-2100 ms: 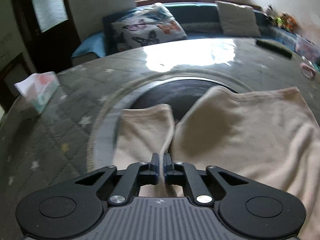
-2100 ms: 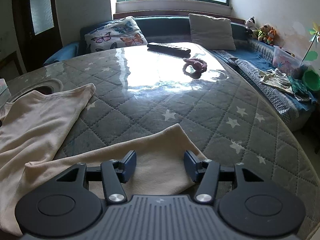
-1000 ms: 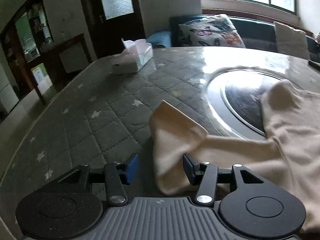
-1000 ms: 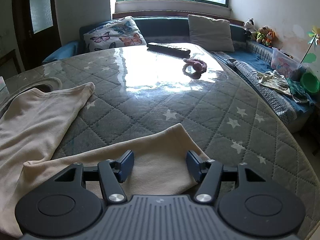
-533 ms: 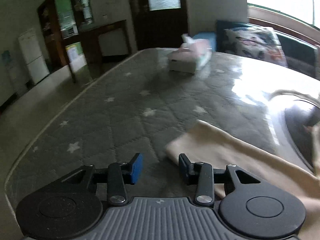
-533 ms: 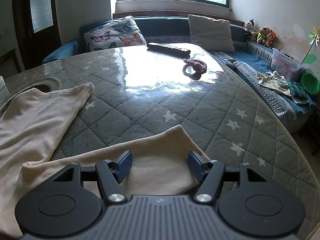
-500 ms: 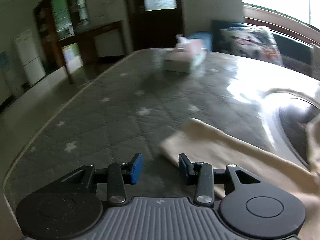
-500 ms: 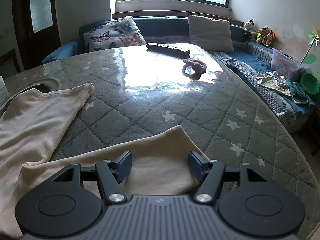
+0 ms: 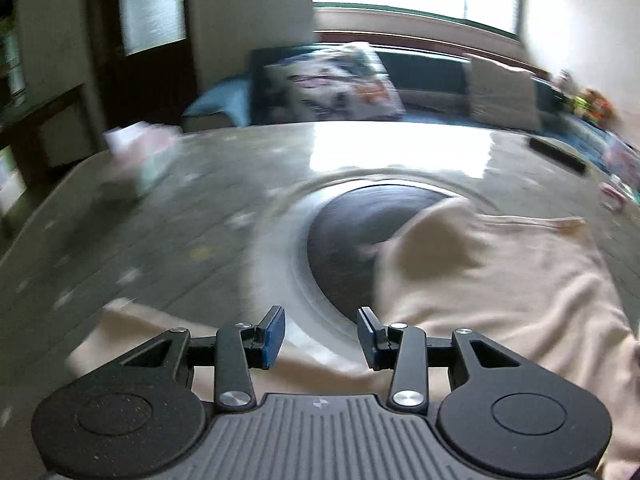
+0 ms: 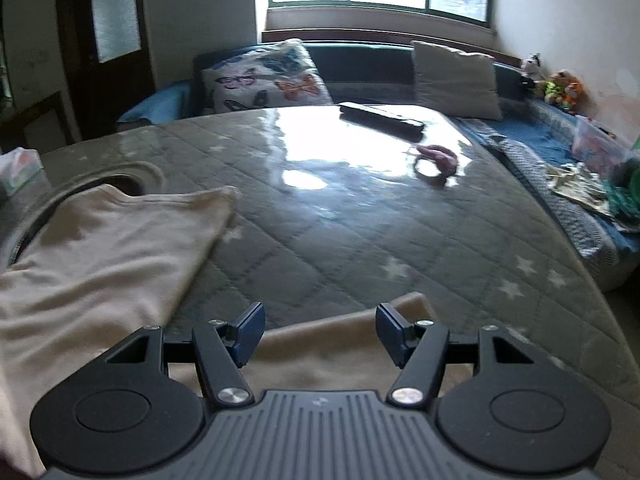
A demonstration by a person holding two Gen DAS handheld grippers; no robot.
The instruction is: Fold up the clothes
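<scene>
A cream garment (image 9: pixel 500 280) lies spread on the quilted table cover, partly over a dark round inset (image 9: pixel 360 236). One sleeve end (image 9: pixel 120 328) lies flat at the lower left, under my left gripper (image 9: pixel 321 334), which is open and empty just above the cloth. In the right wrist view the same garment (image 10: pixel 104 256) lies at the left, and another cloth edge (image 10: pixel 340 344) lies under my right gripper (image 10: pixel 320 332), which is open and empty. The left wrist view is motion-blurred.
A tissue box (image 9: pixel 136 160) stands at the far left of the table (image 10: pixel 360 240). A black remote (image 10: pixel 380 118) and a pink hair tie (image 10: pixel 436 160) lie at the far side. A sofa with pillows (image 10: pixel 268 80) runs behind the table.
My left gripper has swung back to the right, from the table's left side toward the round inset and the garment body. My right gripper has risen or drawn back slightly and opened a little wider.
</scene>
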